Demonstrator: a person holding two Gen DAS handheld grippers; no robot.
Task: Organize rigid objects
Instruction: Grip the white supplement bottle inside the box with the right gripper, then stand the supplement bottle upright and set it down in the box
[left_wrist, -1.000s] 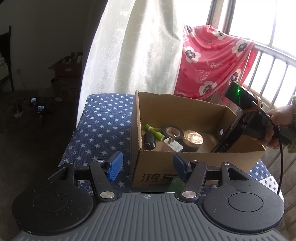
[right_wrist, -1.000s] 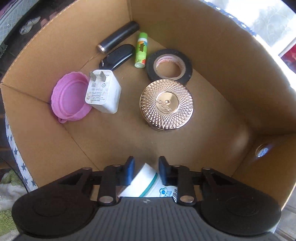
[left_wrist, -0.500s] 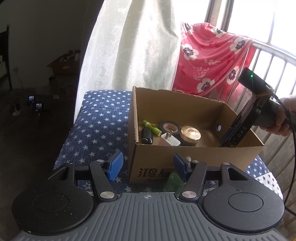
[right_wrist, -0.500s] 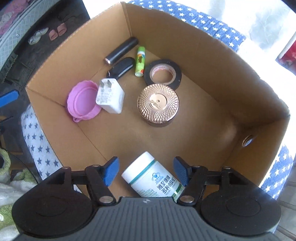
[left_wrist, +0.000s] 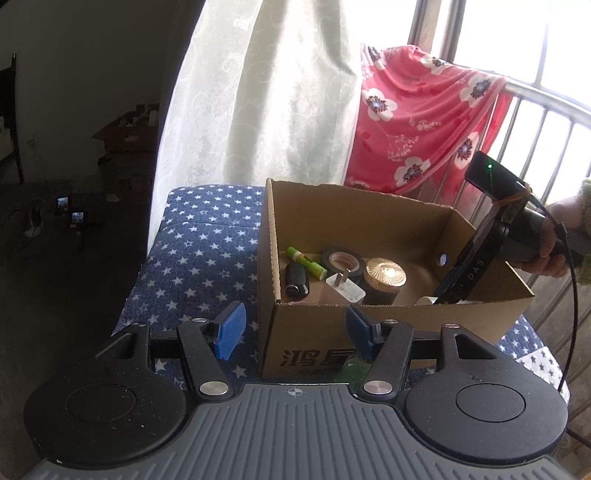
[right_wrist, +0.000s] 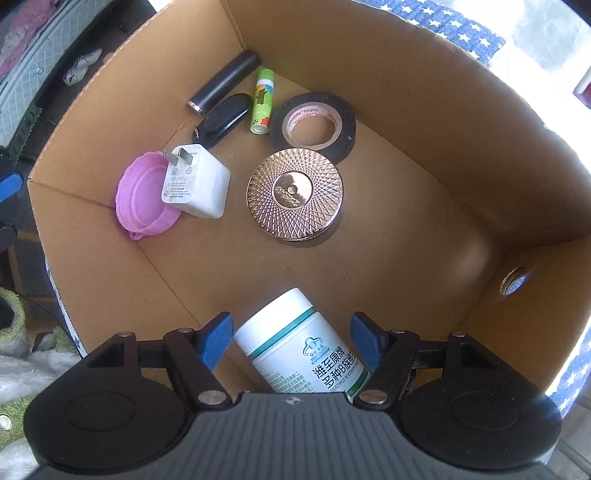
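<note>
Cardboard box (right_wrist: 424, 122) holds bottle (right_wrist: 295, 354), tape (right_wrist: 313, 125), charger (right_wrist: 195, 181).

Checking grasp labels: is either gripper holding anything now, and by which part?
Nothing held. The right gripper has just opened; the white bottle lies free between its jaws. The left gripper is open, empty.

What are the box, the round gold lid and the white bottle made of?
Box: corrugated cardboard, matte brown, fluted edge showing. Round gold lid: probably metal or metallised plastic, shiny with an embossed criss-cross pattern. White bottle: likely plastic, smooth and slightly glossy, with a printed label.
</note>
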